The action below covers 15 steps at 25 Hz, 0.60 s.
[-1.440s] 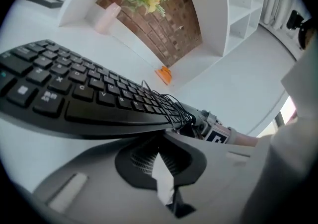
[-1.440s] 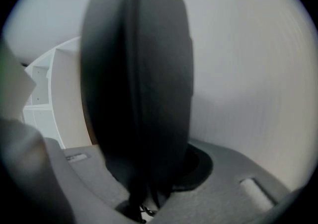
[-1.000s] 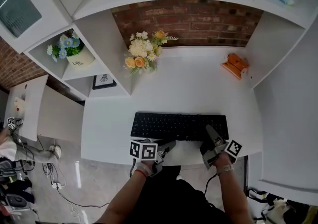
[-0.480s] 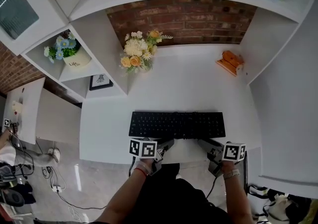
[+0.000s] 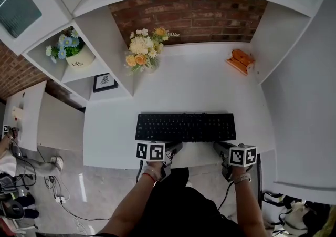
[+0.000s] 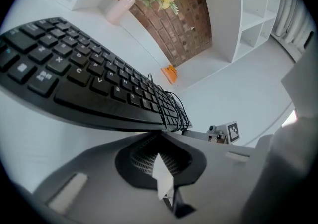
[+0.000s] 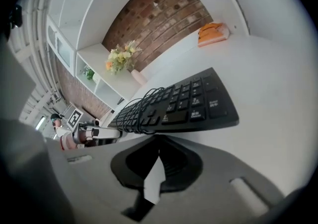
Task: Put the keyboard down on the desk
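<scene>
the keyboard [image 5: 185, 127] lies flat on the white desk [image 5: 199, 89], across the lower middle of the head view, its long side running left to right. a black cable [image 6: 169, 106] is looped over its keys, which shows in both gripper views.

your left gripper [image 5: 177, 147] sits at the keyboard's near edge, left of centre – its jaws are pressed together with nothing between them, the tips just short of the keyboard's front edge.

your right gripper [image 5: 217, 147] sits at the same edge further right in the frame. its jaws have just been closing and now meet – nothing is between them, and the keyboard lies just beyond the tips.

further up the frame, a bunch of flowers [image 5: 140, 52] stands at the upper left of the desk by the brick wall [image 5: 189, 12], and an orange object [image 5: 240, 61] lies at the upper right, both well apart from the keyboard.
</scene>
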Each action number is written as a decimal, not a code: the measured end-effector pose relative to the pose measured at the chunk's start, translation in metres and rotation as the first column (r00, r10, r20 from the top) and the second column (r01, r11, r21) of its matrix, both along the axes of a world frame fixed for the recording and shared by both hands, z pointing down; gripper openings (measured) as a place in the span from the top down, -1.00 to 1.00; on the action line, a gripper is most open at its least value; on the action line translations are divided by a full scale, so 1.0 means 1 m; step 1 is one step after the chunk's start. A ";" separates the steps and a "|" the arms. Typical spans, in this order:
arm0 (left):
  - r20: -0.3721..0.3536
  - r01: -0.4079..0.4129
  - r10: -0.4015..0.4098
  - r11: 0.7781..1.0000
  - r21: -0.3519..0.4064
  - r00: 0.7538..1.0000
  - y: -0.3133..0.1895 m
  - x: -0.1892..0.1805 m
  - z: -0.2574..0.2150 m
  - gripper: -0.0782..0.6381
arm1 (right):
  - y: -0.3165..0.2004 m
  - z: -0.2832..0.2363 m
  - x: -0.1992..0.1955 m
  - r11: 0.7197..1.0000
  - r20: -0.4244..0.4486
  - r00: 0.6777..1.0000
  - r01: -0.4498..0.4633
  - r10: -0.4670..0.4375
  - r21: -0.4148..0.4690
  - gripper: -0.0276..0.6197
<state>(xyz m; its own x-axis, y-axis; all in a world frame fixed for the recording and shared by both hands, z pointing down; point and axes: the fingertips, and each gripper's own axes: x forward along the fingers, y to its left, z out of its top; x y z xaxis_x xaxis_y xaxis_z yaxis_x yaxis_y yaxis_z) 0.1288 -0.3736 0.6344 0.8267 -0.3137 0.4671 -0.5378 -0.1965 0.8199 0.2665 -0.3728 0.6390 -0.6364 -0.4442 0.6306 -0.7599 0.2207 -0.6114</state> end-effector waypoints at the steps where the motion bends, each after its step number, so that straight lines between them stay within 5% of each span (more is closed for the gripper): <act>1: 0.005 0.002 -0.002 1.000 -0.003 1.000 0.000 0.000 0.000 0.79 | -0.001 0.000 0.002 1.000 -0.002 1.000 -0.014 0.014 0.004 0.92; 8: -0.018 0.051 -0.051 0.998 0.020 0.999 0.002 -0.007 -0.007 0.79 | 0.006 0.003 0.008 1.000 -0.053 0.999 0.004 -0.002 0.021 0.92; 12: -0.019 0.083 -0.081 0.984 0.155 0.997 -0.001 -0.019 -0.022 0.79 | 0.006 -0.014 0.007 0.990 -0.010 1.000 -0.026 0.028 0.140 0.92; 15: 0.063 0.046 -0.069 0.947 0.318 0.996 -0.002 -0.028 -0.032 0.79 | 0.008 -0.030 0.002 0.960 -0.046 0.999 0.011 0.002 0.278 0.91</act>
